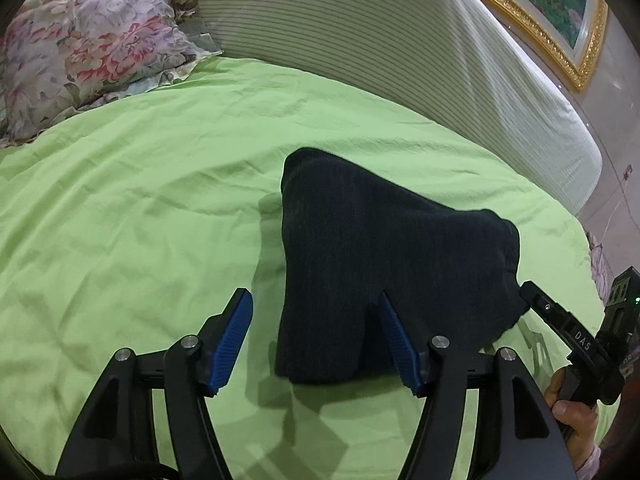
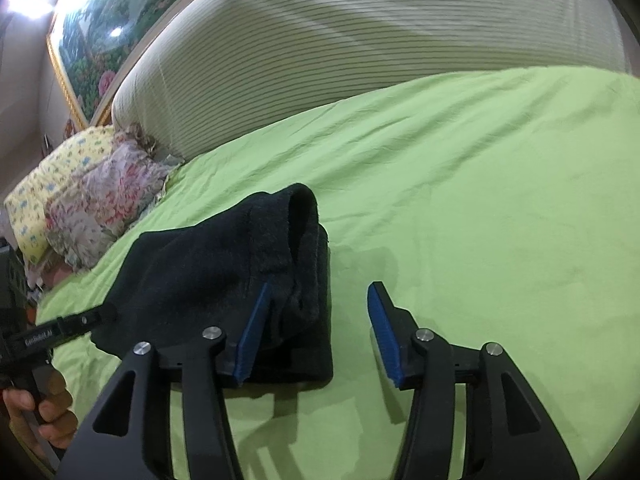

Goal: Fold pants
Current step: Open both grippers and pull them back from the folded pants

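L gripper (image 1: 316,340): jaws wide open, nothing pinched; its right pad lies against the near edge of the pants, left pad over bare sheet.
R gripper (image 2: 320,336): jaws open too, no grip; its left pad sits in the cloth at the bundle's near right corner, right pad out over bare sheet.
Pants (image 1: 384,264): dark, folded to a compact thick bundle, lying on the green sheet (image 1: 140,208) just ahead of both tools, between them.
Key relation: bundle's long axis seems to run side to side across both grippers; L at its left end, R at its right. Neither clearly nearer.
Stage (guess): fold looks about done, both ends let go.
Hands: a hand (image 2: 44,408) on each handle, at frame edges.
Obstacles: none near the bundle.
Further back: floral pillows (image 1: 92,44), striped headboard cushion (image 1: 360,48), gilt-framed painting (image 1: 560,8) on wall.
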The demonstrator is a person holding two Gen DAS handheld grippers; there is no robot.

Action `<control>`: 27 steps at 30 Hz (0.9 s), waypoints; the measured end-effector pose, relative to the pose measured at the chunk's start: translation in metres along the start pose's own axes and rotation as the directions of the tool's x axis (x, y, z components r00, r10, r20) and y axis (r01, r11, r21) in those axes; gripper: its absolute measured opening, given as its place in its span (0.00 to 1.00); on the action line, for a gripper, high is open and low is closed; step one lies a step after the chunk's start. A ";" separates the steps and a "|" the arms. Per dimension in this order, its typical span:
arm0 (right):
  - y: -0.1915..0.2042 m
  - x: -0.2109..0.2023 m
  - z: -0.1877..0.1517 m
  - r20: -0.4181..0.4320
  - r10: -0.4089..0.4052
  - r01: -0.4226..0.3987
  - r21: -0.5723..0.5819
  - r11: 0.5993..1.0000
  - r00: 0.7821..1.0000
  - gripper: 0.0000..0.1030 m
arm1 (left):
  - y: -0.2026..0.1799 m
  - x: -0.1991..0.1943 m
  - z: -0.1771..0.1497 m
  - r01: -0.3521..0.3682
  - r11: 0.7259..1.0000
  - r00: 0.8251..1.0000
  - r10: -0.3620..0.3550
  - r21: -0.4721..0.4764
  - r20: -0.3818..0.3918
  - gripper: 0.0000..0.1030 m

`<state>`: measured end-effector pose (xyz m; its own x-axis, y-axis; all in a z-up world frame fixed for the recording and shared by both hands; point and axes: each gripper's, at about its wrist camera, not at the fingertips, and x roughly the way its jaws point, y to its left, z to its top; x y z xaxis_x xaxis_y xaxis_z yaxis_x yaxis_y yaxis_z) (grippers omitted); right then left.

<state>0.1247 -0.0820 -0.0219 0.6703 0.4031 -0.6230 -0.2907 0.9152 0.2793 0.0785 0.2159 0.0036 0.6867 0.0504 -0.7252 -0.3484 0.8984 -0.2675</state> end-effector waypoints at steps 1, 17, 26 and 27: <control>-0.002 -0.003 -0.003 0.002 -0.004 0.004 0.015 1.000 1.000 0.57 | 0.000 -0.002 -0.002 0.001 1.000 1.000 -0.001 -0.003 -0.004 0.64; 0.043 -0.038 -0.035 0.081 -0.037 0.052 -0.190 0.980 0.996 0.82 | -0.027 -0.041 -0.035 -0.105 0.988 0.993 0.098 0.111 0.071 0.79; 0.058 -0.049 -0.049 0.089 -0.016 0.037 -0.245 0.969 0.996 0.85 | -0.028 -0.046 -0.060 -0.140 0.986 0.974 0.121 0.087 0.194 0.81; 0.059 -0.051 -0.050 0.093 -0.017 0.039 -0.244 0.969 0.996 0.87 | -0.028 -0.046 -0.061 -0.141 0.987 0.969 0.122 0.078 0.216 0.81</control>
<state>0.0395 -0.0482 -0.0105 0.7357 0.3850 -0.5573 -0.4217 0.9042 0.0679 0.0175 0.1617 0.0055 0.7609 0.2524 -0.5978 -0.3911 0.9135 -0.1121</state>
